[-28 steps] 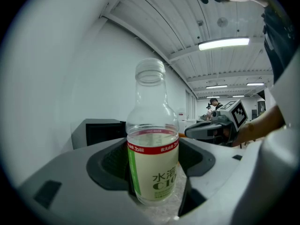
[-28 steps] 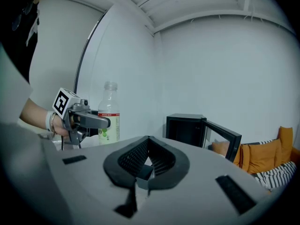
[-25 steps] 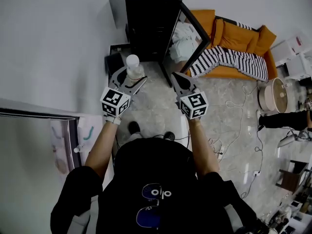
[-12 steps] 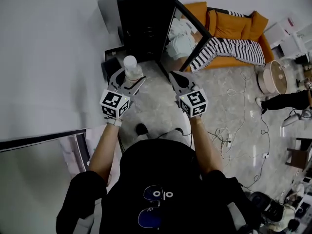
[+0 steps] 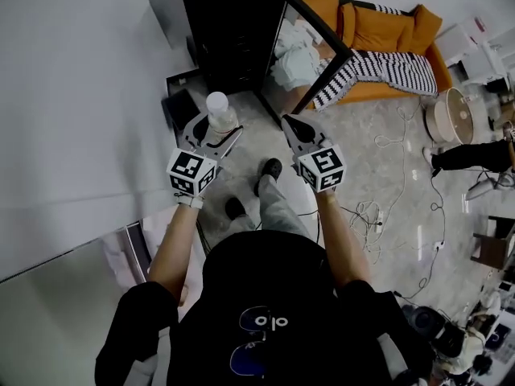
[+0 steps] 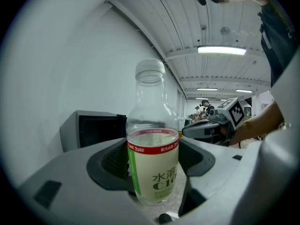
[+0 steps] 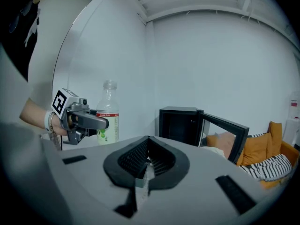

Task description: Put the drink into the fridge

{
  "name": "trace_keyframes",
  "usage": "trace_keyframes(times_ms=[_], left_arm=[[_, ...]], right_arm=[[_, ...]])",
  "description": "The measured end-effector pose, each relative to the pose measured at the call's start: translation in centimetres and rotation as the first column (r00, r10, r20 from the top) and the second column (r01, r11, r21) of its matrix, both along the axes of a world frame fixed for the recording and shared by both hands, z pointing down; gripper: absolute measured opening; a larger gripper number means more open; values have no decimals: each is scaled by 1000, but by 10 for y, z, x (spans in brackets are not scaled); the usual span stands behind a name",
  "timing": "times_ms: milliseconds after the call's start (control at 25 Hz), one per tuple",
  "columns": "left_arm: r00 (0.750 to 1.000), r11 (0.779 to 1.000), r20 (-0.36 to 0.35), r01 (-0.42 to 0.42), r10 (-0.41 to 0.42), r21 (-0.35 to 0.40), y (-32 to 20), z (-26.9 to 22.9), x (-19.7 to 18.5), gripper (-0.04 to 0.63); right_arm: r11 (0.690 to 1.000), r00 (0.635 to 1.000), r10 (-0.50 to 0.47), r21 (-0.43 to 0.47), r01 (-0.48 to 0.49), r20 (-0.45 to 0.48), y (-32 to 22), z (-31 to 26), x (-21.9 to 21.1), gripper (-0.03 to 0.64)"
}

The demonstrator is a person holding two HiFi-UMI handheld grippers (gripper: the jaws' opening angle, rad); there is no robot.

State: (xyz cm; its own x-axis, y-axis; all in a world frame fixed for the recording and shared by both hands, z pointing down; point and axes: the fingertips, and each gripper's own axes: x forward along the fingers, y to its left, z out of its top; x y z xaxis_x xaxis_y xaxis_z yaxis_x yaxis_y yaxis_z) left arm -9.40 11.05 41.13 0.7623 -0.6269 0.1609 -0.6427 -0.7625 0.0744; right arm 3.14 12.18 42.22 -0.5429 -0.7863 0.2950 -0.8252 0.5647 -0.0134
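- Currently the left gripper (image 5: 215, 129) is clamped on the drink bottle (image 6: 152, 158), which stands upright in the air, short of the black fridge (image 5: 233, 30). The right gripper (image 7: 147, 146) is clenched on nothing.
- Likely trouble: the bottle could clip the open door (image 5: 310, 63) or the fridge's frame going in. It could also tip or slip, since only its lower body is pinched.
- Hard to make out: the fridge's dark interior and shelves, and whether the bottle is capped.
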Motion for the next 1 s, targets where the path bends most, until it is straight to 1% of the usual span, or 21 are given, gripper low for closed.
trace_keyframes(times_ms=[200, 320, 480, 720, 1000], left_arm=[[999, 1000, 32, 15, -15, -2, -26, 11, 8, 318], [999, 1000, 50, 20, -20, -2, -55, 14, 17, 318], [998, 1000, 61, 27, -28, 15, -100, 2, 33, 316], [997, 999, 67, 38, -39, 24, -170, -9, 60, 318], [995, 999, 82, 52, -53, 14, -217, -4, 85, 318]], right_arm=[[999, 999, -29, 13, 29, 34, -41, 4, 3, 2], [999, 997, -44, 19, 43, 58, -73, 5, 9, 2], [997, 994, -70, 34, 67, 84, -118, 0, 18, 2], [997, 992, -71, 41, 67, 102, -191, -8, 48, 2], [996, 991, -77, 50, 72, 109, -245, -13, 78, 2]])
